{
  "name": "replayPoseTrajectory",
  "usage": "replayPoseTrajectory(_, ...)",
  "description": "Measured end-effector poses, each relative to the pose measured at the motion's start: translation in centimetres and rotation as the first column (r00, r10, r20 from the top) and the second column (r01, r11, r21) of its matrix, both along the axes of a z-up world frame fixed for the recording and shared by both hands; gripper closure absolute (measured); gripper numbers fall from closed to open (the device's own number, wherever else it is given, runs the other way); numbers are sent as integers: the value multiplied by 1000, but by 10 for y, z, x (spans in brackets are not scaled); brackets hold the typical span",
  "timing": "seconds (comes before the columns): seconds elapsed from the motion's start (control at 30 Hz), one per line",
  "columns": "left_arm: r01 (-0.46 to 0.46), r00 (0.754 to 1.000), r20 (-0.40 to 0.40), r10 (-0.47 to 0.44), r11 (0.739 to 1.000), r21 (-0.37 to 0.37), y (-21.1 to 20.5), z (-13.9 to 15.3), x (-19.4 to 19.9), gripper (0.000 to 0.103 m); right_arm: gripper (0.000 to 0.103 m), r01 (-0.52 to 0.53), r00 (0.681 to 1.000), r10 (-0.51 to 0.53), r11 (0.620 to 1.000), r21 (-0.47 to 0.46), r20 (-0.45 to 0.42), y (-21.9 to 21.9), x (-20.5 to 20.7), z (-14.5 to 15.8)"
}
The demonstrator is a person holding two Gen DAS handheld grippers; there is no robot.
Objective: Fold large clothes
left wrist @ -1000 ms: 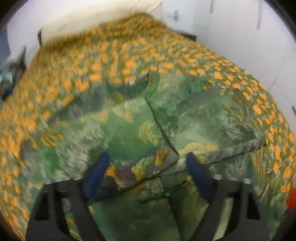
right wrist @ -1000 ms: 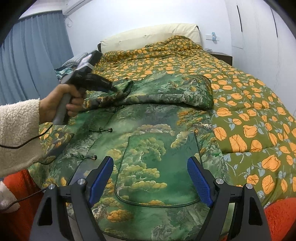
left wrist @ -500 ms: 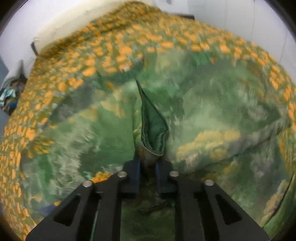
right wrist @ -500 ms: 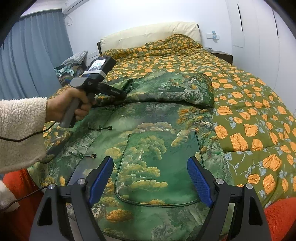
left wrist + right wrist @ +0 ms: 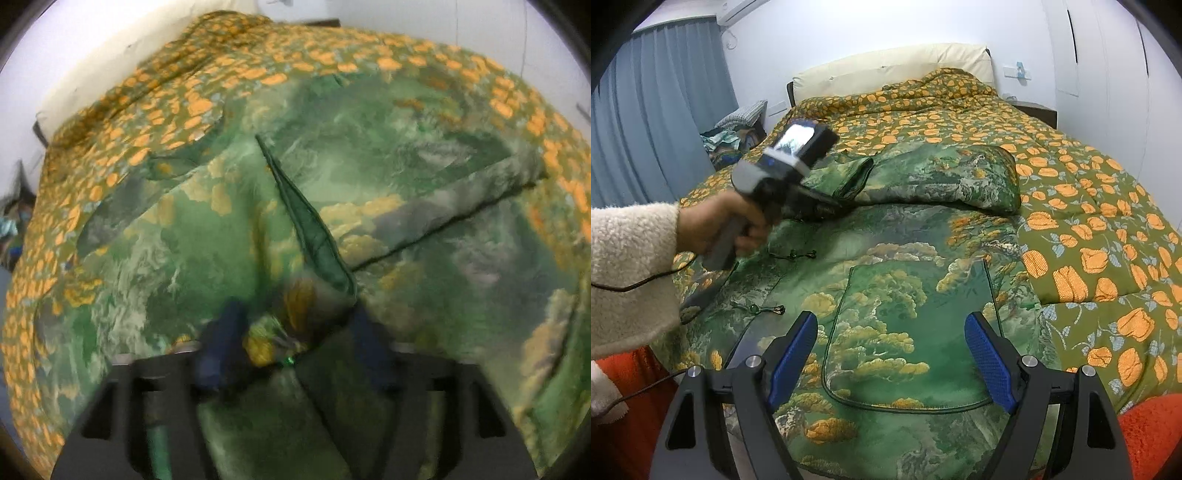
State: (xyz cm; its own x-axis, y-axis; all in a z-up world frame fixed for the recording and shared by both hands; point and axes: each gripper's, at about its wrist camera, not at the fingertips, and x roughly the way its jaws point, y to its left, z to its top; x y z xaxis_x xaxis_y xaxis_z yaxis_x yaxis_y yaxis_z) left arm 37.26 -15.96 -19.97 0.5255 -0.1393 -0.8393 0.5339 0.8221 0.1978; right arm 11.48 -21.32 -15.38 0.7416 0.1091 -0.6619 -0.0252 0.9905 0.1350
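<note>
A large green landscape-print padded jacket (image 5: 897, 280) lies flat on the bed, its sleeve (image 5: 934, 177) folded across the top. In the left wrist view the jacket (image 5: 388, 192) fills the frame; my left gripper (image 5: 295, 332) has its blue pads apart around a bunched fold of the fabric (image 5: 295, 306), blurred. The same gripper (image 5: 827, 205) shows in the right wrist view at the jacket's upper left, held by a hand. My right gripper (image 5: 892, 350) is open and empty over the jacket's front pocket (image 5: 908, 332).
The bed carries an olive duvet with orange flowers (image 5: 1089, 229) and a cream headboard (image 5: 886, 70). Blue curtains (image 5: 653, 122) hang at the left, white cupboards (image 5: 1108, 55) at the right. An orange blanket (image 5: 1152, 435) lies at the near edge.
My left gripper was shut on the fabric half a second ago; its pads now stand apart. It has moved right along the sleeve edge. The right gripper has not moved.
</note>
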Motion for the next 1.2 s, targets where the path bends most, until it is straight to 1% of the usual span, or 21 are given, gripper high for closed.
replayPoseTrajectory(0.03, 11, 1000, 14, -11, 1000, -16, 3, 7, -7, 21, 22, 1, 1000, -1, 1000, -2, 5, 0, -1, 1)
replayPoseTrajectory(0.1, 31, 998, 52, -31, 999, -14, 11, 24, -23, 20, 22, 3, 1000, -4, 1000, 4, 7, -2, 0, 1)
replayPoseTrajectory(0.17, 26, 998, 64, -24, 999, -25, 23, 36, -37, 12, 22, 6, 1000, -6, 1000, 12, 8, -3, 1, 2)
replayPoseTrajectory(0.2, 15, 998, 62, -13, 999, -29, 27, 42, -43, 12, 22, 6, 1000, -7, 1000, 13, 12, -3, 1, 3)
replayPoseTrajectory(0.33, -45, 998, 37, 46, 998, -41, 72, 58, -81, 12, 22, 8, 999, -8, 1000, 16, 34, -5, -3, 10)
replayPoseTrajectory(0.4, -84, 995, 47, 85, 996, -37, 97, 68, -104, 12, 22, 21, 999, -21, 1000, 15, 47, -10, -5, 17)
replayPoseTrajectory(0.47, -136, 988, 66, 138, 990, -43, 121, 81, -121, 12, 22, 41, 996, -40, 999, -14, 81, -19, -10, 32)
replayPoseTrajectory(0.5, -158, 984, 71, 161, 986, -50, 132, 87, -126, 11, 22, 60, 992, -54, 997, -49, 115, -25, -14, 45)
replayPoseTrajectory(0.57, -232, 968, 84, 239, 970, -76, 163, 107, -139, 9, 22, 93, 983, -75, 991, -98, 168, -36, -19, 67)
replayPoseTrajectory(0.6, -276, 955, 91, 284, 957, -93, 181, 118, -145, 8, 22, 110, 977, -85, 987, -118, 198, -44, -23, 81)
replayPoseTrajectory(0.63, -303, 944, 98, 314, 947, -105, 194, 125, -147, 4, 22, 130, 968, -96, 982, -137, 230, -53, -26, 98)
replayPoseTrajectory(0.7, -368, 916, 123, 381, 923, -116, 222, 137, -154, 2, 21, 160, 952, -103, 970, -181, 289, -68, -34, 130)
replayPoseTrajectory(0.73, -403, 899, 137, 416, 908, -113, 237, 139, -157, 2, 17, 167, 947, -100, 965, -203, 307, -73, -37, 141)
replayPoseTrajectory(0.77, -423, 889, 143, 436, 899, -111, 248, 137, -161, 2, 14, 171, 943, -90, 956, -237, 321, -78, -41, 153)
replayPoseTrajectory(0.8, -449, 876, 145, 461, 887, -106, 256, 132, -163, 2, 9, 162, 946, -74, 950, -265, 315, -81, -42, 159)
replayPoseTrajectory(0.87, -503, 850, 118, 513, 858, -103, 273, 116, -167, 2, 9, 126, 961, -36, 940, -317, 276, -84, -40, 162)
replayPoseTrajectory(0.93, -539, 833, 74, 549, 834, -120, 281, 99, -170, 2, 9, 96, 974, -20, 939, -332, 225, -86, -39, 153)
replayPoseTrajectory(1.0, -561, 821, 35, 569, 817, -131, 285, 83, -173, 2, 9, 49, 990, -10, 958, -282, 138, -88, -36, 134)
replayPoseTrajectory(1.07, -577, 813, 4, 582, 807, -125, 286, 69, -175, 2, 9, 32, 997, -14, 971, -238, 74, -89, -38, 116)
replayPoseTrajectory(1.1, -579, 812, -2, 583, 806, -124, 286, 64, -176, 2, 9, 31, 999, -23, 978, -208, 39, -88, -38, 104)
replayPoseTrajectory(1.2, -583, 811, -23, 584, 806, -101, 288, 50, -178, 2, 9, 30, 999, -33, 991, -133, -24, -87, -38, 81)
